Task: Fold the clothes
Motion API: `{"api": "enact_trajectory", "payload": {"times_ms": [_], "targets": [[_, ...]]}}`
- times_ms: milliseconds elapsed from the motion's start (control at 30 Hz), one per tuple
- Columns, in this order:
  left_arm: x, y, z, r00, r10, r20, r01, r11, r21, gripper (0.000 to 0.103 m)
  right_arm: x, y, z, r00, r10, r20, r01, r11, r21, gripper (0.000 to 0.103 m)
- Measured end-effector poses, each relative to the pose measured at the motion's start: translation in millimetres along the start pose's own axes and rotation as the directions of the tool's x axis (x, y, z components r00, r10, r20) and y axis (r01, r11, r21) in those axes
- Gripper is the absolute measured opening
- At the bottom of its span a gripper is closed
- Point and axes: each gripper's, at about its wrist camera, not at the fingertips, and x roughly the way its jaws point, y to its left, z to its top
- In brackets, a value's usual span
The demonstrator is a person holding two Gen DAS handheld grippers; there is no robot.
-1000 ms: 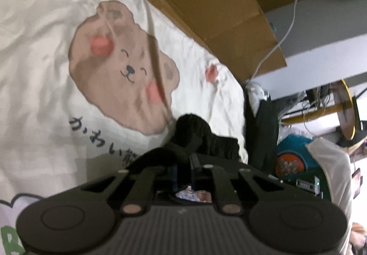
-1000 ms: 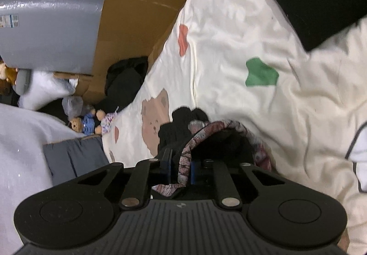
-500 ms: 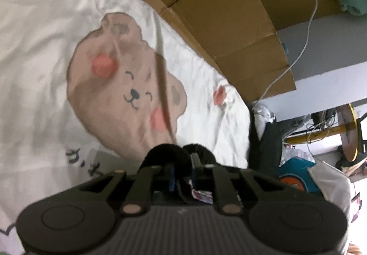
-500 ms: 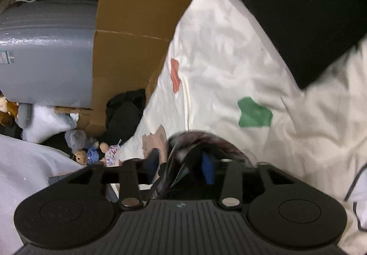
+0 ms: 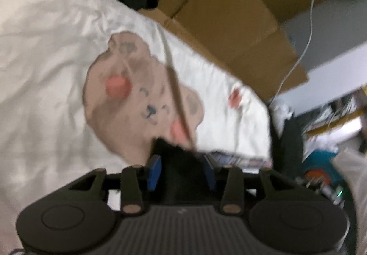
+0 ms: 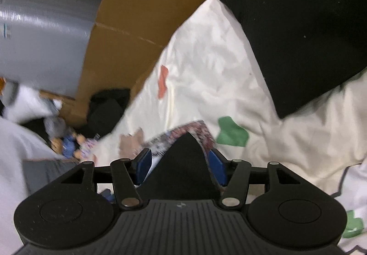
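A black garment (image 5: 177, 159) with a patterned pink-and-white band (image 5: 231, 158) lies on a cream bedsheet (image 5: 45, 71) printed with a brown bear (image 5: 137, 99). My left gripper (image 5: 181, 172) is open; its blue pads (image 5: 153, 171) stand apart with the black cloth loose between them. In the right wrist view the same black garment (image 6: 183, 163) rises in a peak between the spread pads (image 6: 216, 169) of my right gripper (image 6: 179, 167), which is also open. The patterned band (image 6: 183, 132) curves over that peak.
Brown cardboard (image 5: 229, 25) lines the bed's far side, with a white cable (image 5: 307, 37) hanging over it. A large black cloth (image 6: 298, 25) covers the sheet's (image 6: 229, 71) upper right. A grey case (image 6: 41, 37), dark clothes (image 6: 107, 108) and soft toys (image 6: 68, 142) sit beside the bed.
Both grippers were shut on the black garment; now their pads have spread apart and the cloth sits loose between them. Both views have shifted and blurred with motion.
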Motion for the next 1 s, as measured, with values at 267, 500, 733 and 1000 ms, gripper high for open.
{"api": "enact_trajectory", "payload": {"times_ms": [267,500,733,1000], "targets": [[17,-8,-6,0.998,0.050,-0.028,-0.046,0.990,0.135,0.043,19,-2,-4,0.998,-0.051,-0.024,0.048,0.993,-0.109,0.060],[36,-20,-4,0.995,0.090,-0.037,-0.078,0.964,0.253,0.044,20,-4,0,0.998,-0.067,-0.003,0.066,0.988,-0.137,0.051],[32,-30,-3,0.998,0.070,-0.005,-0.065,0.948,0.311,0.002,14,-9,6,0.997,-0.073,0.038,0.078,0.988,-0.134,0.006],[11,-18,9,0.996,0.052,0.071,-0.067,0.974,0.216,0.001,8,-15,12,0.993,-0.080,0.085,0.091,0.987,-0.130,0.004]]}}
